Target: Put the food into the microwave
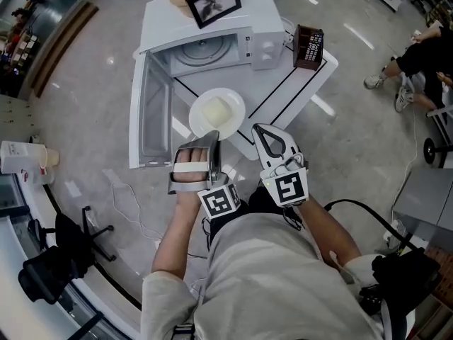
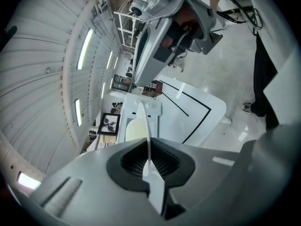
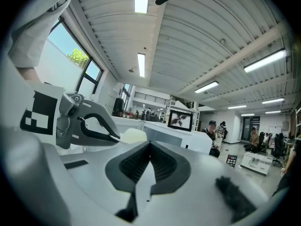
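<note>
The left gripper [image 1: 212,143] pinches the near rim of the food plate [image 1: 237,102]; the open microwave [image 1: 205,52] lies straight beyond. The right gripper [image 1: 261,130], just beside, seems closed and empty.

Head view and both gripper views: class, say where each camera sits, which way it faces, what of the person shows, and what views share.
Head view: on the head, steeply down at open microwave, plate; both arms, torso show.
Left gripper view: on left gripper, along jaws shut on plate, toward microwave; right gripper above.
Right gripper view: on right gripper, level toward microwave; left gripper at left.
Shared: food, framed picture.
</note>
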`<state>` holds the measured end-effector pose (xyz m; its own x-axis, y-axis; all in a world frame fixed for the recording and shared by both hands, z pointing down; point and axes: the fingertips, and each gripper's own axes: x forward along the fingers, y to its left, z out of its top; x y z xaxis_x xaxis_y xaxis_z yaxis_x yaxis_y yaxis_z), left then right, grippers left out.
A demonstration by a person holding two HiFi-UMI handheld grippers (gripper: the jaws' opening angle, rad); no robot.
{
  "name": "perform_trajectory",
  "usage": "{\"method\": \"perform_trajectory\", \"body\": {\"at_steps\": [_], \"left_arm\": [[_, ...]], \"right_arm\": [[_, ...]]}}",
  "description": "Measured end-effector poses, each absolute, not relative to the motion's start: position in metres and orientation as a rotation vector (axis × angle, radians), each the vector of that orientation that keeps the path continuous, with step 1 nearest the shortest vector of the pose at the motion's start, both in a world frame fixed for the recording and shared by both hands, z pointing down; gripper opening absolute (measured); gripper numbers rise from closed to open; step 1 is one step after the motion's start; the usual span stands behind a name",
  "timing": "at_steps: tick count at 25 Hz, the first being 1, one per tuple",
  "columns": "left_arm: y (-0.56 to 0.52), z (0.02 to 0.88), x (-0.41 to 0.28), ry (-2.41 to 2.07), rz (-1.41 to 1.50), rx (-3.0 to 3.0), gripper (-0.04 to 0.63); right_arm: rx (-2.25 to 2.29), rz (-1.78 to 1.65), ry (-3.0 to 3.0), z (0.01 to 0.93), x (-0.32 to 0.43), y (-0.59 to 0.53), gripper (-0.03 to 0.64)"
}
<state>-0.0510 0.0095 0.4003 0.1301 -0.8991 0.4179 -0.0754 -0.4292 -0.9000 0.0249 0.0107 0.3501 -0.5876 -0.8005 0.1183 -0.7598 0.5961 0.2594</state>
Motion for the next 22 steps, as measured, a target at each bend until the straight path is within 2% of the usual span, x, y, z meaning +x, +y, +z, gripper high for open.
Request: {"method": "perform_trajectory", "body": {"at_steps": [8,22], "left_arm": [[-0.032,0.417,-0.041,1.004,-1.461,-1.649,0.024],[-0.098,0.445,-0.054,1.048,-1.471,-1.583,0.025]], "right_arm": [[1.225,-0.254,-2.618,0.368,0.045,-0.034,0.011],[1.219,-0.232,-2.625,0.406,0.034,-0.078,0.011]]}}
